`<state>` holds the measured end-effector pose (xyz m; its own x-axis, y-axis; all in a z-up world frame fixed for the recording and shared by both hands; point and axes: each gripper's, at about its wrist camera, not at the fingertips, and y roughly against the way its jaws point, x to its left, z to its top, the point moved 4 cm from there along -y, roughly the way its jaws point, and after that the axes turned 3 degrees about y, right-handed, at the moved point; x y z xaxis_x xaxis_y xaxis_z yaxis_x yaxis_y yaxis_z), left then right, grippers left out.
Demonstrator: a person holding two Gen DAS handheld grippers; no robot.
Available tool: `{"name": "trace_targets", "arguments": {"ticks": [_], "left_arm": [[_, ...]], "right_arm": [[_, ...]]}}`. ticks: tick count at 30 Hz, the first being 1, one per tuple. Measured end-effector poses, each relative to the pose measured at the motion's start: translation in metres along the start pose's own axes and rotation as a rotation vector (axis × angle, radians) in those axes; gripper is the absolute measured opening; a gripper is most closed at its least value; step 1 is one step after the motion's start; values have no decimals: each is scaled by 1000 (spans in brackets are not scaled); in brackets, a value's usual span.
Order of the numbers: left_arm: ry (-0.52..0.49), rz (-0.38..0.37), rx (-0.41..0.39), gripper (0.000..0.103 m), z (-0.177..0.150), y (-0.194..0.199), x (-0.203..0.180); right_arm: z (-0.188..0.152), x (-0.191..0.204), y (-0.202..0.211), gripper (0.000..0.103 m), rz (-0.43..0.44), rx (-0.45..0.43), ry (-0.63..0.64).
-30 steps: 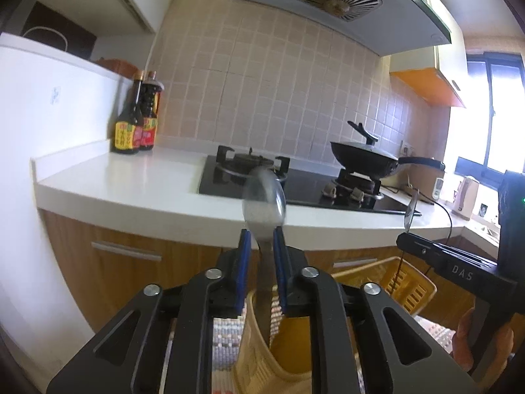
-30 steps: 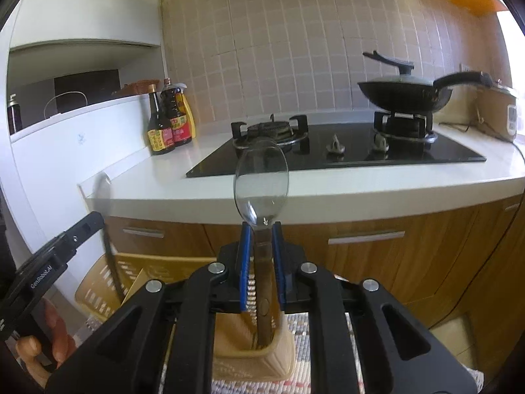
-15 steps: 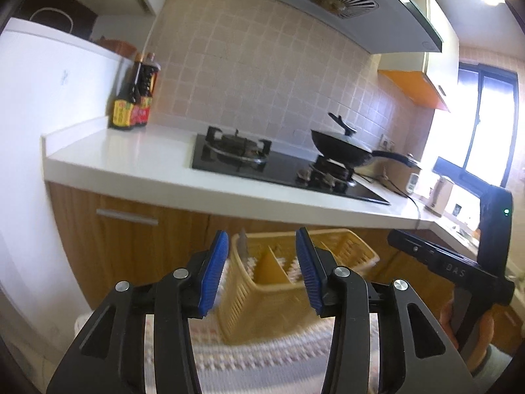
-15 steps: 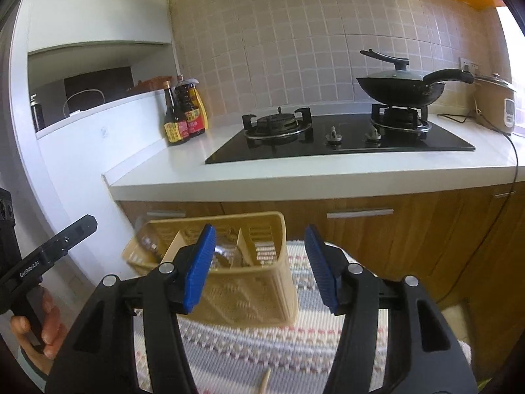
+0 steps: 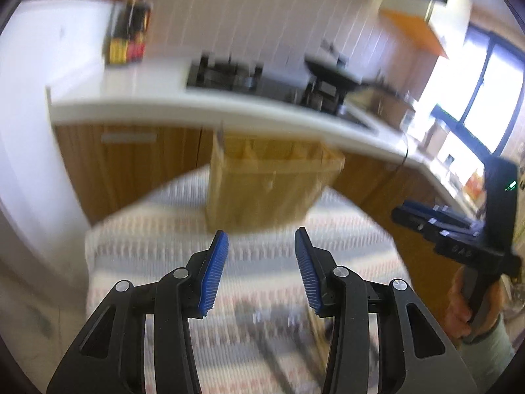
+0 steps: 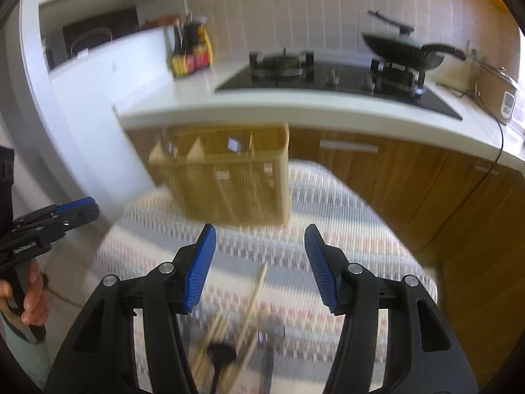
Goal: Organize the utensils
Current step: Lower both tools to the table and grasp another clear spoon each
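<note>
Both views motion-blurred; left gripper (image 5: 262,239) fingers spread wide, nothing between them; right gripper (image 6: 260,233) likewise wide and empty; yellow utensil basket (image 6: 229,180) stands at frame centre on the woven mat (image 6: 344,229), just beyond both fingertips; loose chopsticks (image 6: 254,298) and a dark spoon (image 6: 221,354) lie on the mat, bottom centre of right view.
</note>
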<state>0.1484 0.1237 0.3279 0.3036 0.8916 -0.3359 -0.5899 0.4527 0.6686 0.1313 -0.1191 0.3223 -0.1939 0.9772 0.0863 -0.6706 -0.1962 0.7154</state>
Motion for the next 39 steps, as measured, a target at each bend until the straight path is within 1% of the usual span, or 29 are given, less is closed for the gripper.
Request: {"name": "trace_targets", "arguments": {"ticks": [3, 5, 10, 13, 16, 17, 20, 22, 26, 28, 36, 39], "left_arm": [[4, 2, 109, 40, -25, -17, 0], [4, 7, 181, 40, -40, -29, 0], [-4, 12, 358, 40, -74, -59, 0], [0, 6, 413, 40, -84, -67, 0], [33, -12, 461, 40, -89, -72, 5], [50, -21, 473, 40, -89, -73, 6], [90, -17, 493, 40, -92, -79, 12], [88, 0, 503, 40, -93, -81, 12], [94, 5, 548, 40, -100, -92, 13], [85, 23, 555, 39, -102, -97, 13], [73, 75, 507, 38, -97, -104, 10], [57, 93, 498, 38, -95, -110, 7]], "right_arm": [[-19, 2, -4, 53, -12, 81, 18], [-34, 0, -10, 53, -39, 155, 20], [-64, -8, -29, 53, -13, 328, -23], [-84, -12, -42, 52, 14, 430, -48], [-102, -14, -56, 46, 39, 508, -66], [-108, -14, -62, 43, 46, 537, -74], [-118, -16, -73, 42, 54, 581, -90], [-121, -15, -79, 40, 60, 601, -98], [-127, -13, -86, 38, 60, 629, -101], [-129, -12, -88, 38, 56, 636, -97], [-130, -4, -95, 36, 36, 646, -78], [-129, 4, -101, 32, 26, 651, -63]]}}
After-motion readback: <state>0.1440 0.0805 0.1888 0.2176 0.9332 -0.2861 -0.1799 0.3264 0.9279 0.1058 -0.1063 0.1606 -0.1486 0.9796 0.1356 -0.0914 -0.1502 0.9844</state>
